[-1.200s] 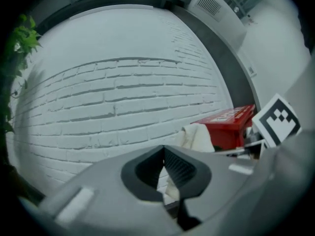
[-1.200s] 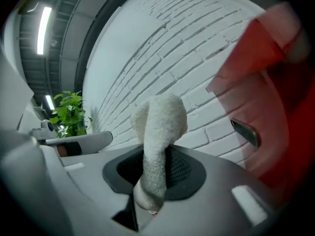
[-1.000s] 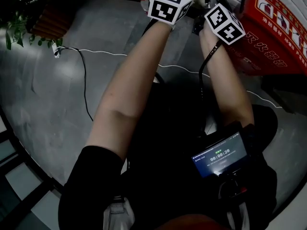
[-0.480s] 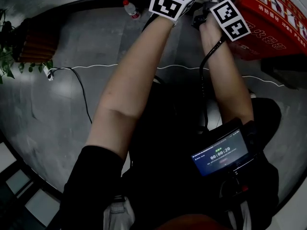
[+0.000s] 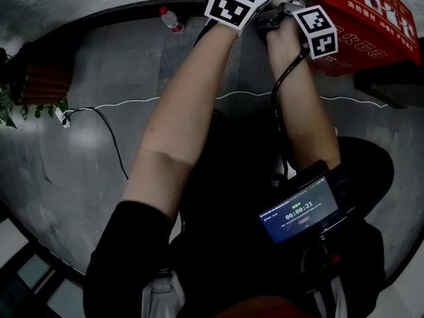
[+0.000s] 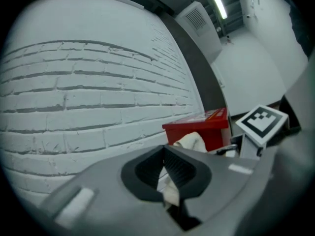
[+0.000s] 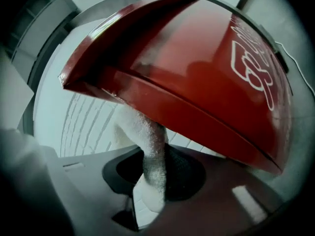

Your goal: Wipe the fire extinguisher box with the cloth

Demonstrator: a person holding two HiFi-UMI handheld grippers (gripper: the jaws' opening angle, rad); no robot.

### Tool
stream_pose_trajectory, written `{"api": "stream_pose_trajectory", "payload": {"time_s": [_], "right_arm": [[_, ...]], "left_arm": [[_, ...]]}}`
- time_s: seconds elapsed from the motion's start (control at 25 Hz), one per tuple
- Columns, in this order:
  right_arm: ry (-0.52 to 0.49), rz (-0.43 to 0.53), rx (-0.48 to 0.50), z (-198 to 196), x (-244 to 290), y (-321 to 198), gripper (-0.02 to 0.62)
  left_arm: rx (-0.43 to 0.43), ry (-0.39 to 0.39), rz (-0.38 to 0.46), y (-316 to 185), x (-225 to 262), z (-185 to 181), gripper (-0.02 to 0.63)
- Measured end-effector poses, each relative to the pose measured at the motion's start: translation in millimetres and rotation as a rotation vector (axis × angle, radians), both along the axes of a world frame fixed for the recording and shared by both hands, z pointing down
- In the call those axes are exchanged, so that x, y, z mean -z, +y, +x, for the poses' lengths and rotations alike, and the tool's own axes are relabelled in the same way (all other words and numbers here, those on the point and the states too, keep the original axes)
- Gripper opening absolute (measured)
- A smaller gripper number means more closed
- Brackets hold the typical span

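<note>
The red fire extinguisher box (image 5: 364, 18) stands on the floor at the head view's top right, against a white brick wall. It fills the right gripper view as a red box (image 7: 206, 77) with white print. My right gripper (image 7: 152, 166) is shut on a white cloth (image 7: 147, 136), and the cloth is pressed up against the box's lower edge. In the head view its marker cube (image 5: 317, 32) sits at the box's left end. My left gripper (image 6: 164, 151) has its jaw tips together with nothing held. It points at the wall, with the cloth (image 6: 191, 141) and box (image 6: 206, 127) just beyond.
A plastic bottle (image 5: 171, 20) stands by the wall at the left. A white cable (image 5: 132, 101) runs across the grey floor to a plug near a potted plant (image 5: 13, 105). A handheld screen (image 5: 301, 211) hangs at my waist.
The head view has swung, so the box and bottle sit further into frame. The right gripper's cube has drawn closer to the box's left end. The left gripper has barely moved.
</note>
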State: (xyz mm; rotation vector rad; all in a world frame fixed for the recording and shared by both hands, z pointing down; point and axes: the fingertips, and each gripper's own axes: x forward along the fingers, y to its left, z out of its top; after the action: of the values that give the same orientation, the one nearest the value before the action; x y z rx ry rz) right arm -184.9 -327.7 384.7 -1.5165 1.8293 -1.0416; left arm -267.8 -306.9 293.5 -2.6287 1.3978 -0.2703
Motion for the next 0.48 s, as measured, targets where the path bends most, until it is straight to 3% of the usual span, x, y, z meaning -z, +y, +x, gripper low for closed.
{"api": "stream_pose_trajectory", "payload": {"time_s": [0.24,0.48], "right_arm": [[-0.201,-0.040,-0.064,11,-24,0,0.094],[-0.221,-0.032,-0.082,16,-28,-2,0.094]], "left_arm": [[-0.027,-0.042,-0.039,-2,-18,8,0.000],[-0.049,-0.064,-0.088,-1,-40,16,0.000]]}}
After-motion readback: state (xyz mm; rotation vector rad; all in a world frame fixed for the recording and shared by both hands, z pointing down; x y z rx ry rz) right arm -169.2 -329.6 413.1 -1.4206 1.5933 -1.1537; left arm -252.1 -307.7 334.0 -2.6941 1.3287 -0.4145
